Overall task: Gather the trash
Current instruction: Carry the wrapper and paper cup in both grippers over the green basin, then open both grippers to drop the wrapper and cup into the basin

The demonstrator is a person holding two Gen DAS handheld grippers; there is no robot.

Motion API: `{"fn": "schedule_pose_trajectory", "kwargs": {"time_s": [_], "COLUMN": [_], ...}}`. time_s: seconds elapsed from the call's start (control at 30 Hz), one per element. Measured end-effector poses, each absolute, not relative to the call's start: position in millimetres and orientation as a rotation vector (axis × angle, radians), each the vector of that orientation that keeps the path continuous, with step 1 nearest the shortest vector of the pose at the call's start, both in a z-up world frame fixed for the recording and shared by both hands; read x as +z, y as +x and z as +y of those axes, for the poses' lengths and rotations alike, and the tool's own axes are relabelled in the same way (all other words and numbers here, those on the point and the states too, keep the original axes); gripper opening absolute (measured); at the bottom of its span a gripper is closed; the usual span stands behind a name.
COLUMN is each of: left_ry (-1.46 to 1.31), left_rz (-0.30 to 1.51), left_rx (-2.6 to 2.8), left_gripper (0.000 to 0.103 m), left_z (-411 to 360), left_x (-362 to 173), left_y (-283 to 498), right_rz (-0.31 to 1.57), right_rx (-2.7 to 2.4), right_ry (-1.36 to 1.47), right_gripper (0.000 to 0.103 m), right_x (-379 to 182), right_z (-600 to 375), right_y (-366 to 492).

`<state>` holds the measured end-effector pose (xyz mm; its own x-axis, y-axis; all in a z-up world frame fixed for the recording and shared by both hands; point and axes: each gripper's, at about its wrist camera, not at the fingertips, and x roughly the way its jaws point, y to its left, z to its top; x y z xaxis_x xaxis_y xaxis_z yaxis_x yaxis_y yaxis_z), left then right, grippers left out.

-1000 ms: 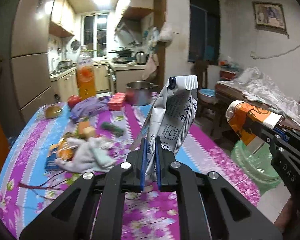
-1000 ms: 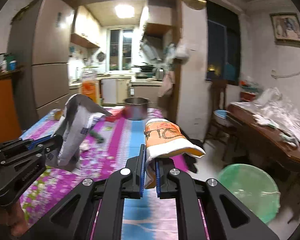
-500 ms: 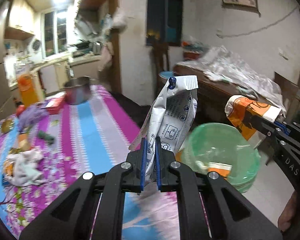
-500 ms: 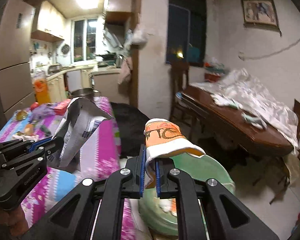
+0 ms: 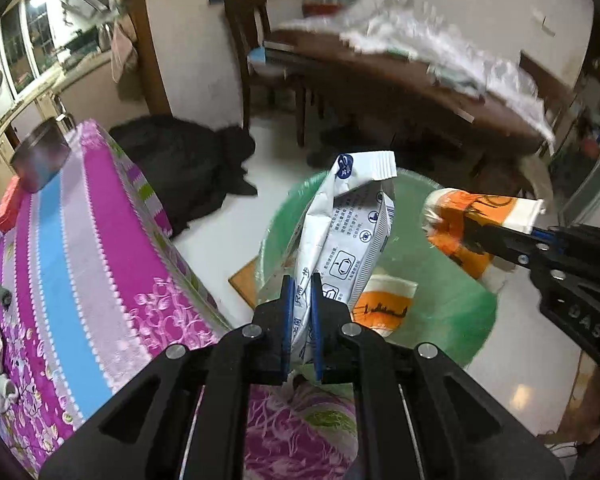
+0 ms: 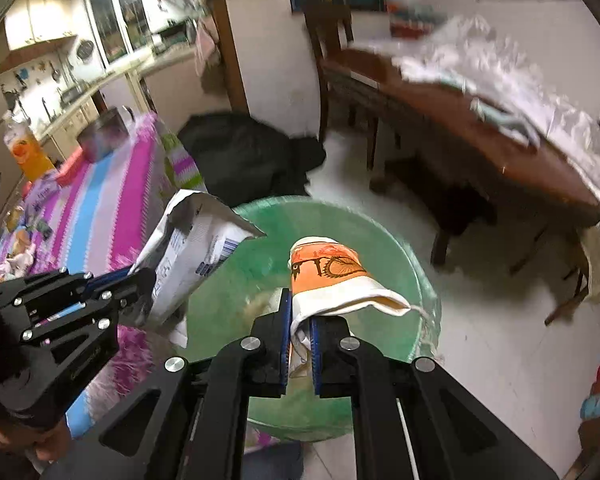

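Hanging over a green-lined bin (image 5: pixel 452 312), the left gripper (image 5: pixel 300 312) has its jaws clamped on a white pouch (image 5: pixel 348 240) and the right gripper (image 6: pixel 300 320) pinches a crushed orange cup (image 6: pixel 332 276), both seemingly poised to drop; a floral-clothed bench (image 5: pixel 80 260) stands beside it on pale floor tiles.

left gripper (image 5: pixel 300 300) pinched tight on a white packet (image 5: pixel 348 236), fingers pointing forward and down, right gripper (image 6: pixel 300 312) clamped on a crushed orange paper cup (image 6: pixel 332 276), held just beside the left, both tilted downward
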<state>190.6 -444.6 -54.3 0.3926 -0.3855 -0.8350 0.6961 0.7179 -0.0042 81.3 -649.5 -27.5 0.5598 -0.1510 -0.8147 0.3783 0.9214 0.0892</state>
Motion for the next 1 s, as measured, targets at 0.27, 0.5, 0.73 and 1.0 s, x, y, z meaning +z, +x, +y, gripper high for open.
{"fn": "schedule_pose_trajectory", "kwargs": {"time_s": [0.27,0.5,0.73,1.0], "left_ry": [0.415,0.422,0.43,0.437], "left_rz": [0.996,0.992,0.99,0.975], "left_rx": [-0.664,-0.644,-0.644,-0.638], "left_gripper": [0.007,0.007,0.007,0.012], "left_z": [-455.8,-461.5,-464.2,-466.4], "left_x": [-71.7,-70.4,-72.1,-70.3], "left_y": [207.9,209.6,208.5,207.0], "right_rz": [1.024,1.033,1.029,1.023], "right_rx": [-0.325,-0.324,-0.319,-0.315], "right_ry": [0.314,0.322,0.32,0.311], "right_gripper": [0.009,0.01,0.01,0.011], "right_x": [-60.5,-67.2,-65.6,-64.6], "right_z": [-670.9,-676.0,-672.2,-670.0], "right_y": [98.0,90.4,83.9,84.2]}}
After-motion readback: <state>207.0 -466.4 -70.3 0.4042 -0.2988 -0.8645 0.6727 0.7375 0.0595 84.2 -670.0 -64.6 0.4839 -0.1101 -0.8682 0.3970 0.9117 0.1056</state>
